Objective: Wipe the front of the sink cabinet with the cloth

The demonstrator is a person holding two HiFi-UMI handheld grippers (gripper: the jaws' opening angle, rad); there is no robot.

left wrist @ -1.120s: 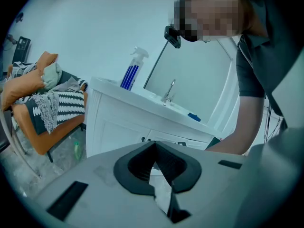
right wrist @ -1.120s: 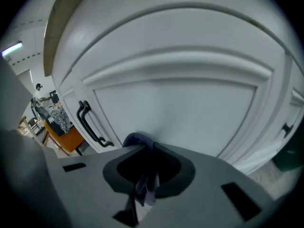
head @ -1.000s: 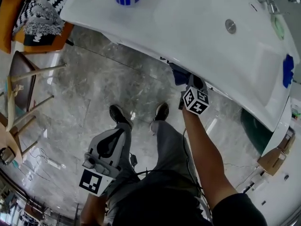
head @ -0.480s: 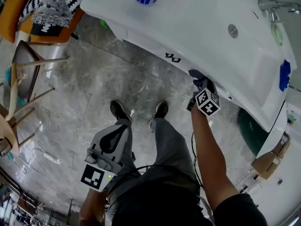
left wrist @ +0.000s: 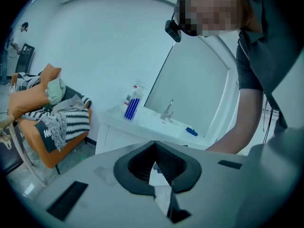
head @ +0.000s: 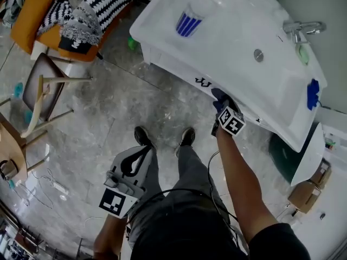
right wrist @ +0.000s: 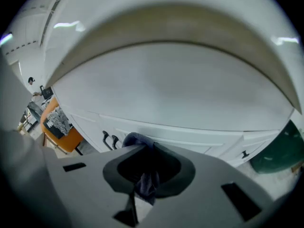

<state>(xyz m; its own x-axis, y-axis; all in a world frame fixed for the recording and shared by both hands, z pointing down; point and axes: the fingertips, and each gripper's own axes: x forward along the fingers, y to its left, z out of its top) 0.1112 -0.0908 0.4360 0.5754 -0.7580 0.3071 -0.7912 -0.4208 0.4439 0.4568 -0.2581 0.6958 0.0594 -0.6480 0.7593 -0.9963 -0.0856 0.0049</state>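
Up against the sink cabinet front (right wrist: 199, 137), the right claw (right wrist: 145, 175) pinched the dark blue cloth (right wrist: 137, 140) beside two black handles (right wrist: 109, 139). Low down, the left claw (left wrist: 156, 172) was closed, holding nothing.

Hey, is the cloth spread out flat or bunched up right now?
Bunched up: the cloth is a wad pinched in the right gripper.
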